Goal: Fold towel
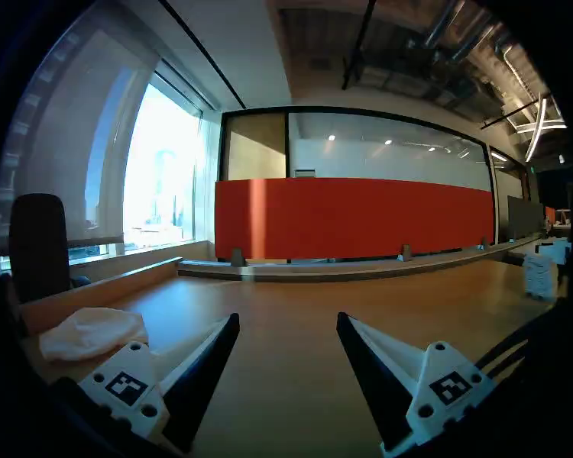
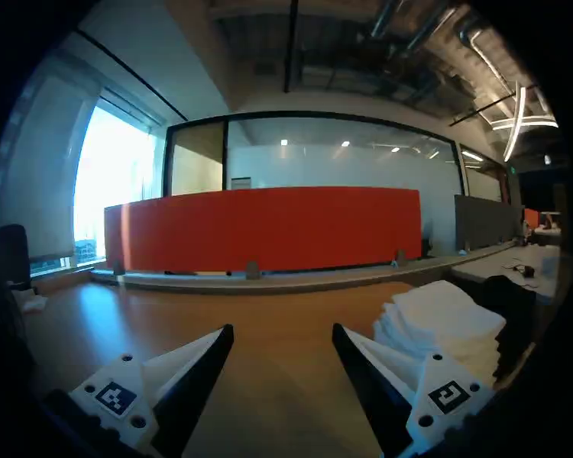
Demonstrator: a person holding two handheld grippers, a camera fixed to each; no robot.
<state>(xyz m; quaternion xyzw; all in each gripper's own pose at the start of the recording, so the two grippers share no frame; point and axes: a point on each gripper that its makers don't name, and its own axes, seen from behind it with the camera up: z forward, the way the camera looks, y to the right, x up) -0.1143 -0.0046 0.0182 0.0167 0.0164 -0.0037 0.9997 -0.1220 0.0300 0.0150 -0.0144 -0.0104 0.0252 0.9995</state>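
Left gripper (image 1: 287,317) bottom centre, jaws spread wide, nothing between them. Wooden table (image 1: 302,366) across lower half. Crumpled white towel (image 1: 93,331) lower left, lying on table, just beside one gripper finger (touching or apart, cannot tell). Dark chair (image 1: 39,244) at left edge. Bright window (image 1: 160,183) upper left. Red partition (image 1: 355,217) across middle. White stack (image 1: 541,275) far right, blurred.

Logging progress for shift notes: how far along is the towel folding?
Done: a stack of folded towels sits beside the right tool. In hand: nothing; left tool and right tool hang open, empty. Left: one crumpled towel lies unfolded on the table near the left tool.
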